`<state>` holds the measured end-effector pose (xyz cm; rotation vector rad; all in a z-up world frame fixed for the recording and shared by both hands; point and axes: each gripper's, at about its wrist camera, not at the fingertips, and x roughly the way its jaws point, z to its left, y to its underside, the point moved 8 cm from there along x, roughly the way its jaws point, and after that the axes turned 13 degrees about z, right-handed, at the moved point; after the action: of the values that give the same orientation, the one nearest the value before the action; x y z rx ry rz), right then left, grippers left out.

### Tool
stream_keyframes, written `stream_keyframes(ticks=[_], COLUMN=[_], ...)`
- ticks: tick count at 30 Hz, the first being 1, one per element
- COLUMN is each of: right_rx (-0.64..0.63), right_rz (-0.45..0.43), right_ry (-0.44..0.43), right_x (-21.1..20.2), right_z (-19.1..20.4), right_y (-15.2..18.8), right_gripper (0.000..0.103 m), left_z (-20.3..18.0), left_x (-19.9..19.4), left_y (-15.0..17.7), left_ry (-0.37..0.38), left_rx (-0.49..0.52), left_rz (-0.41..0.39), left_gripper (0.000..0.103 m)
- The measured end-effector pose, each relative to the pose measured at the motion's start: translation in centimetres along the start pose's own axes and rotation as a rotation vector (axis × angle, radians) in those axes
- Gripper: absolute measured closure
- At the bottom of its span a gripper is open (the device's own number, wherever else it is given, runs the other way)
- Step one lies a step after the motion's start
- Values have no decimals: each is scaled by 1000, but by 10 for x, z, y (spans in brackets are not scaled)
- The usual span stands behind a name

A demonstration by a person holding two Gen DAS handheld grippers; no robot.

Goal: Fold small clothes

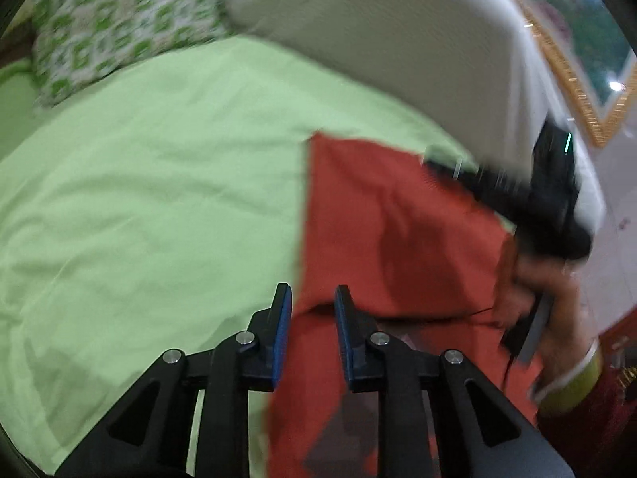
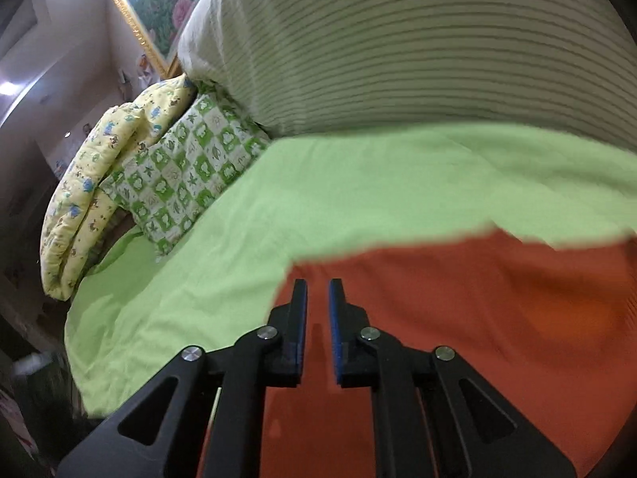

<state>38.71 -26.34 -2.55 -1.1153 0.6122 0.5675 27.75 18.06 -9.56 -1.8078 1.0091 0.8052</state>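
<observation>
Green bedsheet (image 1: 151, 183) covers the left and middle of the left wrist view, and a pillow with green and white checks (image 1: 119, 24) lies at its far left corner. The red-orange cloth (image 1: 382, 231) lies flat on the sheet to the right of the middle, with a straight left edge. The left gripper (image 1: 312, 298) is over that edge near the bottom; its jaws stand apart with a gap, and nothing is between them. Further right, the right gripper (image 1: 450, 171) is seen blurred above the far right part of the cloth, held by the person's hand (image 1: 557, 306); from this view I cannot tell its state. A big pale striped cushion (image 1: 398, 51) stands behind the sheet. In the right wrist view, a yellow printed quilt (image 2: 91, 183) is folded at the far left, next to the checked pillow (image 2: 191, 167), both on the bedsheet (image 2: 318, 199). The right gripper (image 2: 317, 290) is over the left corner of the cloth (image 2: 497, 318); its jaws are parallel with a narrow gap, holding nothing. The striped cushion (image 2: 418, 40) fills the top. A framed flower picture (image 2: 159, 4) hangs on the wall. I can read no writing or brand anywhere.
</observation>
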Motion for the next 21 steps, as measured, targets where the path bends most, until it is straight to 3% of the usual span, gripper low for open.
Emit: stream_keyframes(ticks=[2, 5, 8, 9, 10, 11, 13, 15, 17, 20, 21], right_rx=[36, 118, 283, 352, 407, 475, 554, 602, 616, 576, 556], right_rz=[11, 34, -28, -15, 5, 11, -42, -82, -120, -114, -110], right_ry=[43, 193, 273, 326, 357, 374, 351, 346, 325, 311, 304], right_x=[-14, -34, -74, -86, -93, -105, -129, -149, -163, -175, -178], right_z=[-18, -61, -116, -139, -157, -179, -204, -215, -212, -194, -184], right_y=[24, 58, 88, 101, 112, 127, 145, 158, 164, 171, 173], right_gripper=[91, 91, 90, 82, 81, 81, 93, 98, 93, 83, 72], left_z=[-20, -38, -26, -17, -9, -3, 1, 5, 9, 6, 6], left_x=[5, 21, 54, 64, 75, 73, 72, 68, 61, 42, 35], left_y=[-8, -13, -16, -7, -2, -2, -1, -1, 3, 17, 22], left_ry=[9, 15, -84, -122, -124, -112, -127, -163, -210, -152, -155], left_rx=[29, 69, 77, 71, 71, 77, 91, 84, 65, 46, 48], left_rz=[0, 9, 84, 118, 158, 135, 145, 145, 146, 140, 138], left_gripper=[67, 58, 61, 64, 72, 78, 80, 78, 55, 47, 45])
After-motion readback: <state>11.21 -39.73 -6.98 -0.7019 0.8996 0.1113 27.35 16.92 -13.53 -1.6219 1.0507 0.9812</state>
